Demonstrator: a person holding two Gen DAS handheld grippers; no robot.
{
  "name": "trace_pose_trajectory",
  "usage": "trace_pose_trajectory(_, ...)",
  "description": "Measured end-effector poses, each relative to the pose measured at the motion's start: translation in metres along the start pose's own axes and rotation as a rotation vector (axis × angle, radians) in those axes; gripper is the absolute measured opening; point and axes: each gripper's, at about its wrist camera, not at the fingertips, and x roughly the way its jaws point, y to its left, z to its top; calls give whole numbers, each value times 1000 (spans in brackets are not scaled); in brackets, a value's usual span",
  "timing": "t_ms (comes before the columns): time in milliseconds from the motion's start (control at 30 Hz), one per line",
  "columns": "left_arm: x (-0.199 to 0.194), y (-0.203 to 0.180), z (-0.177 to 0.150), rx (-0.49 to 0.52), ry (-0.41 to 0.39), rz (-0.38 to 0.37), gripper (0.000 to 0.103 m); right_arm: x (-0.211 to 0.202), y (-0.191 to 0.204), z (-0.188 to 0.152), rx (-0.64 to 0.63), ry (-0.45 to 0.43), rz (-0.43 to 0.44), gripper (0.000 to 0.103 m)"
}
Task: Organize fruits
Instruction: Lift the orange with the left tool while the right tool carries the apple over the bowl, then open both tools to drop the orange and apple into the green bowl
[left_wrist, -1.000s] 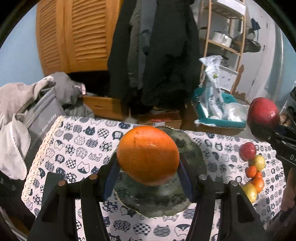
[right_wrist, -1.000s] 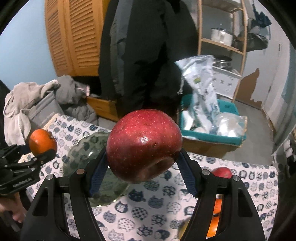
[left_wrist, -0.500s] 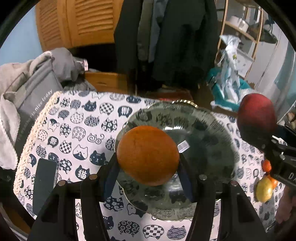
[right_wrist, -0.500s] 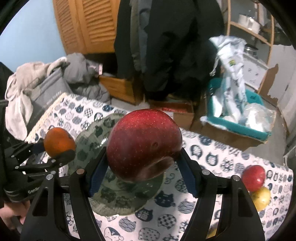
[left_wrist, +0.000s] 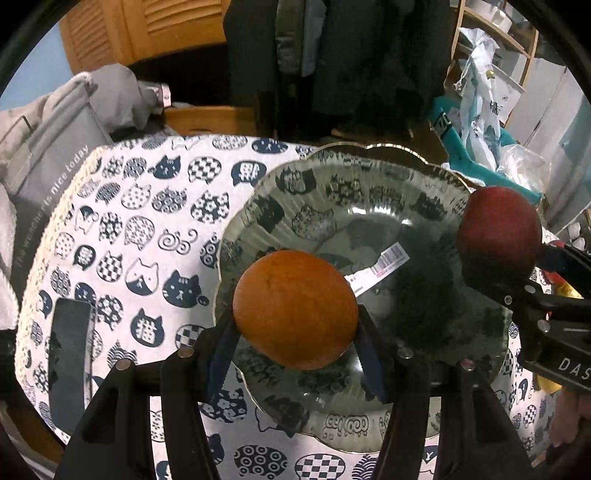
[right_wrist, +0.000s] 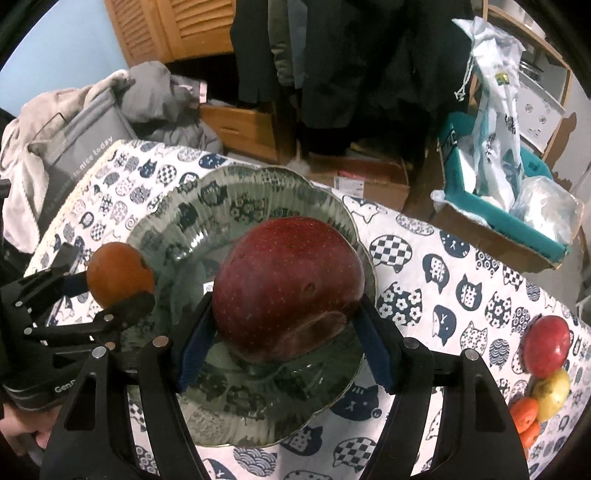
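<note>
Presently the left gripper (left_wrist: 295, 332) clamps an orange (left_wrist: 295, 308) and the right gripper (right_wrist: 284, 332) clamps an apple (right_wrist: 288, 288), both above the plate (right_wrist: 332, 206). Released from height, either fruit could roll off onto the bench (right_wrist: 443, 280).

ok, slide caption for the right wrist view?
Right tool holds a red apple above the glass plate.

Red apples: 2, one large (right_wrist: 288, 288) at frame centre, one smaller (right_wrist: 546, 345) at right edge | oranges: 1 (left_wrist: 295, 308) | yellow fruit: 1 (right_wrist: 552, 395), lower right | small orange fruits: 2 (right_wrist: 523, 415), lower right, partly cut off | glass plates: 1 (right_wrist: 229, 199) | tools: 2, left (left_wrist: 295, 332), right (right_wrist: 284, 354) | dark flat objects on worktop: 1 (left_wrist: 70, 362), lower left
</note>
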Motion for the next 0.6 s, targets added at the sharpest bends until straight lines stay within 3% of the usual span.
trace_pose_trajectory(600,28,-3,-8,-9,121,-25,63,12,-2,-3,8,43,31,73)
